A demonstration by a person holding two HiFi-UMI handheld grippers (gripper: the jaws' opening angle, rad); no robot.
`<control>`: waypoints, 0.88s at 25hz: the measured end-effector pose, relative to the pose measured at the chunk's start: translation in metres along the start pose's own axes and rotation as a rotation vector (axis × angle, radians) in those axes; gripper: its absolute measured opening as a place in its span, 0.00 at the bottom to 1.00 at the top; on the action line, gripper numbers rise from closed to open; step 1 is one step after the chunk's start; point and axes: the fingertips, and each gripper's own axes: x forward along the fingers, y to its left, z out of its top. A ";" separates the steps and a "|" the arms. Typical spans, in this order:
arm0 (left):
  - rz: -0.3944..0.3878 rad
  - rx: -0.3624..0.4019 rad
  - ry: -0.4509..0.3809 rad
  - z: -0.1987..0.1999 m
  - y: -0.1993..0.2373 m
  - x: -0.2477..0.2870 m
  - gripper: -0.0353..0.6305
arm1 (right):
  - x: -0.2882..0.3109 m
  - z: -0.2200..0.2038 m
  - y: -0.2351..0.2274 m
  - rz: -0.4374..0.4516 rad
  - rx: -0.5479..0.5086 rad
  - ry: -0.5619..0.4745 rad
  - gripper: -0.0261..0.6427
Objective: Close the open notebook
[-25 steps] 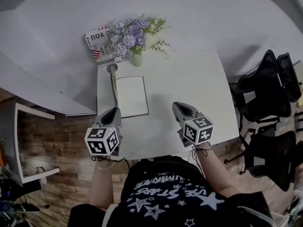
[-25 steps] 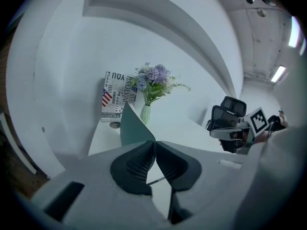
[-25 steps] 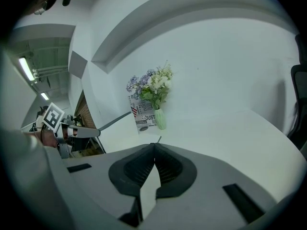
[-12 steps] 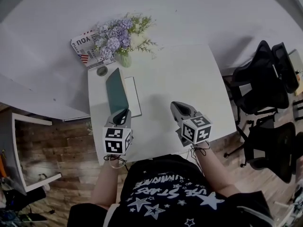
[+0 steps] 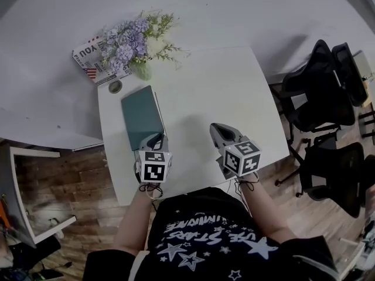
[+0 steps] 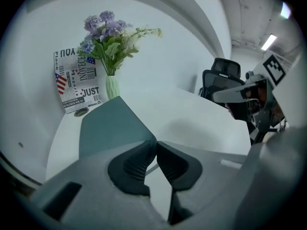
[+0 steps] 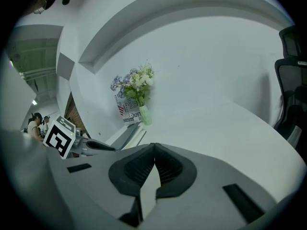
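Teal cover up, the notebook [image 5: 142,115] lies at the left of the white worktop [image 5: 222,92], its long axis running away from the person toward the vase of flowers [image 5: 139,69]. A sliver of pages shows along its right edge, so the spine likely sits left. The right gripper view suggests the cover is not quite flat. The left hand-held gripper [image 5: 154,140], jaws closed, is the nearer one, its tips at the notebook's near edge. The right hand-held gripper [image 5: 218,129], also closed and empty, hovers well apart.
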 end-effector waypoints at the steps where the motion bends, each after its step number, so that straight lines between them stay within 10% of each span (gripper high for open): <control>1: 0.000 0.003 0.014 -0.003 -0.002 0.004 0.12 | -0.001 -0.002 -0.001 -0.004 0.004 0.003 0.04; 10: -0.075 -0.034 0.061 -0.012 -0.016 0.019 0.31 | -0.011 -0.012 -0.005 -0.036 0.029 0.010 0.04; 22: -0.125 -0.089 -0.174 0.024 0.010 -0.063 0.41 | -0.032 0.004 0.030 -0.092 0.002 -0.048 0.04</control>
